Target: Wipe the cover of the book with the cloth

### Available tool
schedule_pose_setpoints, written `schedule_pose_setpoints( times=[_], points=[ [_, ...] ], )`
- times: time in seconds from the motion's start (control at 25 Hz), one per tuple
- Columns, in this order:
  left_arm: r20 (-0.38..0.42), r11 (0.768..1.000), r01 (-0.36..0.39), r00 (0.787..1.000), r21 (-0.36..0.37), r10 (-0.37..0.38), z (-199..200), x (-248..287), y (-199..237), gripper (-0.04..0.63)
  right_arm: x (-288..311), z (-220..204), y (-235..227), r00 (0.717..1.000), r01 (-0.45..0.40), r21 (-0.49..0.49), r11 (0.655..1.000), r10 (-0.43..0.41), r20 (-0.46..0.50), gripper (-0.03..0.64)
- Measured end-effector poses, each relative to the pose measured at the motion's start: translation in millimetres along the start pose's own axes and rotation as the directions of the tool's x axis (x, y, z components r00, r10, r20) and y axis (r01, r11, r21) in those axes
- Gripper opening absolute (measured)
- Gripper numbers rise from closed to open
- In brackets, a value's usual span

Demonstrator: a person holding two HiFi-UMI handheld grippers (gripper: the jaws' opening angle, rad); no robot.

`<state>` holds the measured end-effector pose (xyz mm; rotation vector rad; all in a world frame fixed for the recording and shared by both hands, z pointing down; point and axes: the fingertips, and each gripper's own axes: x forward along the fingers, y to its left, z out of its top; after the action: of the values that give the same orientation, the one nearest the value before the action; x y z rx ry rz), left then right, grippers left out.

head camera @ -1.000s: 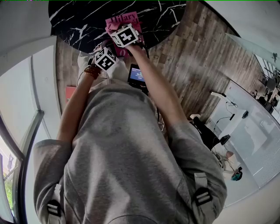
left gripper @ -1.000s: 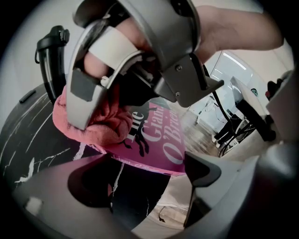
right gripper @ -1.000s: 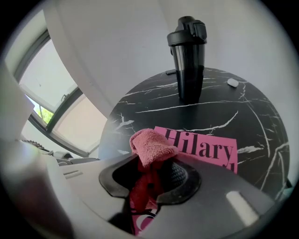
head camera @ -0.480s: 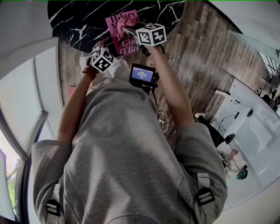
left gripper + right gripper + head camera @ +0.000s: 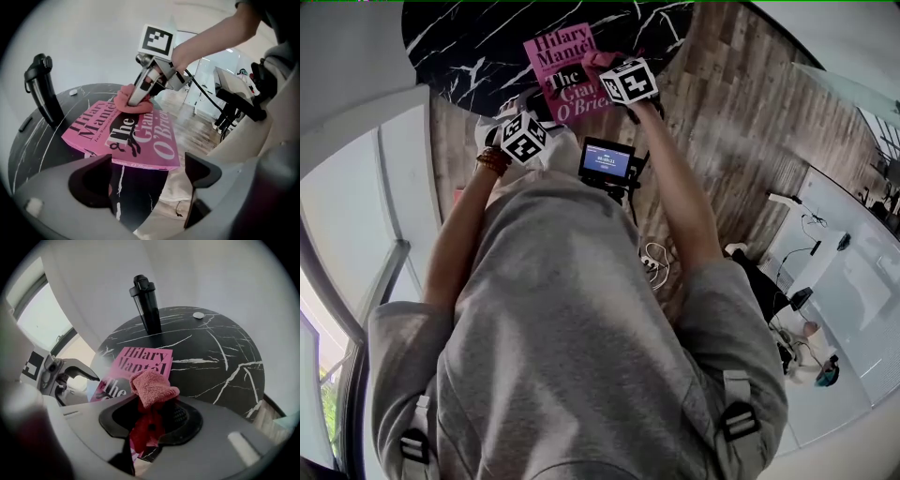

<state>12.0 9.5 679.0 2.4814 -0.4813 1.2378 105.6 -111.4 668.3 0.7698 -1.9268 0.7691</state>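
A: Two jaws of the right gripper (image 5: 150, 416) clamp the soft cloth (image 5: 152, 385), bunched on the book (image 5: 143, 359), which lies flat on the table (image 5: 215, 352)
B: Left gripper (image 5: 150, 171) gapes empty; that light paperback may slide, so I'd pin its near edge

Lower centre of the right gripper view, the cloth (image 5: 152, 386) hides half the book (image 5: 143, 359); upper right, a white speck (image 5: 198, 315) is too small to tell.

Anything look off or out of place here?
Nothing spilled or damaged. The book lies flat on the table, one corner near the edge. The right gripper presses the cloth on its cover; the left gripper is open and empty.
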Motion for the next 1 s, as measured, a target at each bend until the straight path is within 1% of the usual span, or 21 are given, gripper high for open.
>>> schedule_pose_setpoints(
  times=[0.12,0.24,0.36,0.52,0.6,0.76,0.92,1.0],
  points=[
    [-0.014,1.0,-0.004,1.0,-0.006,0.004,-2.1,0.4,-3.9,0.471,1.1,-0.3,-5.7,0.999,0.021,0.064,0.998,-0.022,0.024,0.143],
    [-0.027,1.0,-0.023,0.999,-0.015,0.023,-2.4,4.0,-5.4,0.471,4.2,-0.9,-5.2,0.999,-0.004,0.119,0.993,-0.002,0.045,0.145],
    [-0.031,0.999,-0.042,0.999,-0.014,0.042,-2.7,5.3,-3.0,0.471,7.0,-3.4,-6.9,0.999,0.003,0.129,0.992,-0.007,0.033,0.146],
    [-0.027,0.999,-0.05,0.998,-0.011,0.05,-4.2,7.2,-1.2,0.471,5.5,0.9,-2.4,0.996,0.09,0.05,0.995,-0.091,0.01,0.146],
    [-0.021,0.998,-0.053,0.998,-0.017,0.053,-4.1,7.3,-0.5,0.471,6.8,2.0,1.1,0.993,0.119,0.022,0.993,-0.119,0.007,0.141],
    [-0.015,0.998,-0.06,0.998,-0.024,0.059,-3.0,6.9,-0.6,0.471,4.9,4.0,2.7,0.994,0.112,-0.01,0.994,-0.112,-0.006,0.141],
    [-0.01,0.997,-0.066,0.998,-0.037,0.065,-1.9,7.0,-0.2,0.471,4.2,4.6,11.0,0.99,0.137,-0.128,0.982,-0.142,-0.025,0.128],
    [-0.007,0.997,-0.071,0.997,-0.036,0.071,-1.5,6.7,0.2,0.471,5.3,7.3,16.0,0.988,0.149,-0.168,0.974,-0.155,-0.023,0.123]
  ],
)
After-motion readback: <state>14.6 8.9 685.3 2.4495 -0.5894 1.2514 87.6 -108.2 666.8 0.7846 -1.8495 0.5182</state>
